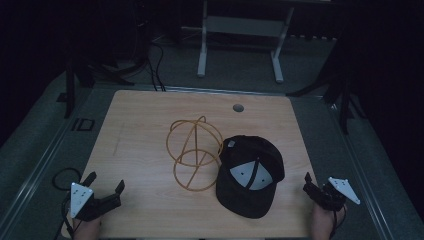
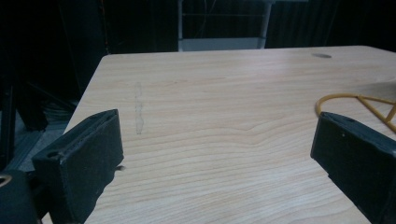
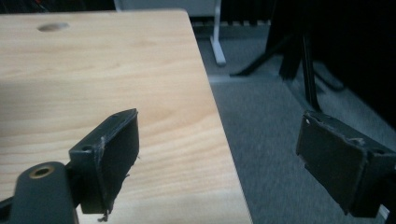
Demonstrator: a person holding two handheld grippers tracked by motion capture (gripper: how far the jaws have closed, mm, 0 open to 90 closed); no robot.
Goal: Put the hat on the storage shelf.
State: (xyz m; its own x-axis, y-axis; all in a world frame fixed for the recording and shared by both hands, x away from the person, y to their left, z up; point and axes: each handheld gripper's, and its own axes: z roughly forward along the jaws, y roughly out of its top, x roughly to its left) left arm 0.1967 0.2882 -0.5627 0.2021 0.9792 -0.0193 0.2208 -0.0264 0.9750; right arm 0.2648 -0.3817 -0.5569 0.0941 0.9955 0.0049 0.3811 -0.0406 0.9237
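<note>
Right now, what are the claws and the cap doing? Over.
Left claw open, empty. Right claw open, empty, at table edge. Cap untouched beside wire frame. Nothing in the way.

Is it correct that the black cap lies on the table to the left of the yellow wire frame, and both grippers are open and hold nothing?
Not quite. In the high view the black cap lies to the right of the yellow wire frame, touching it, on the table. The rest holds: the left gripper and the right gripper are open and hold nothing.
</note>
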